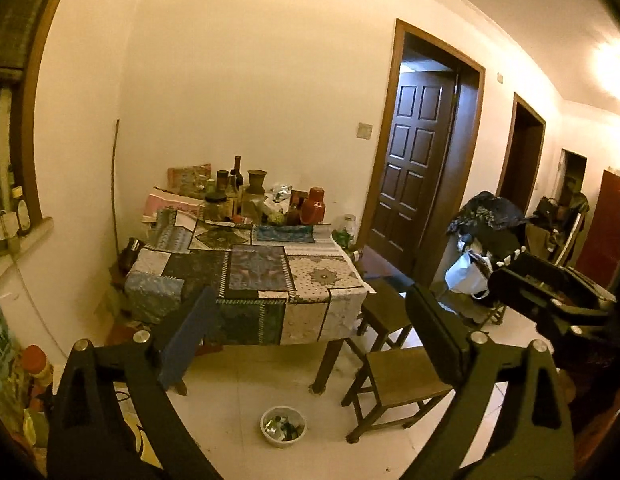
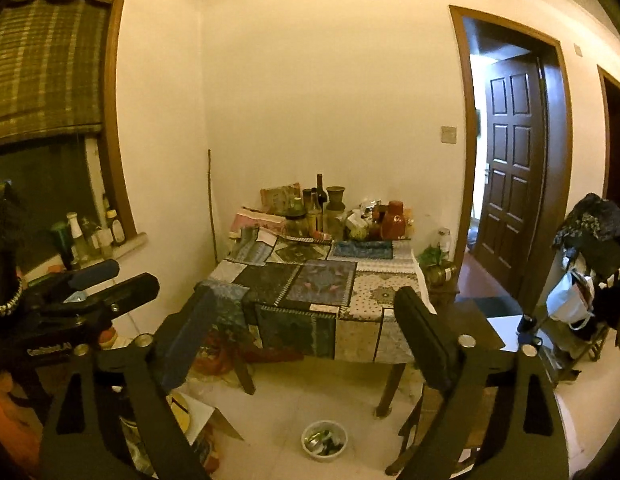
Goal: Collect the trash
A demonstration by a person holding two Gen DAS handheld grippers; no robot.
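Observation:
A small white bin (image 1: 283, 426) holding several pieces of trash stands on the tiled floor in front of the table; it also shows in the right wrist view (image 2: 324, 439). My left gripper (image 1: 310, 332) is open and empty, held high and well back from the table. My right gripper (image 2: 306, 336) is open and empty too, at a similar height. The right gripper shows at the right edge of the left wrist view (image 1: 549, 284). The left gripper shows at the left of the right wrist view (image 2: 106, 280).
A table with a patchwork cloth (image 1: 254, 280) carries bottles, jars and a red flask (image 1: 313, 206) at its far end. Two wooden stools (image 1: 401, 380) stand right of it. A rack with clothes and bags (image 1: 485, 248) stands by the doors. Clutter lies on the floor at left (image 2: 190, 412).

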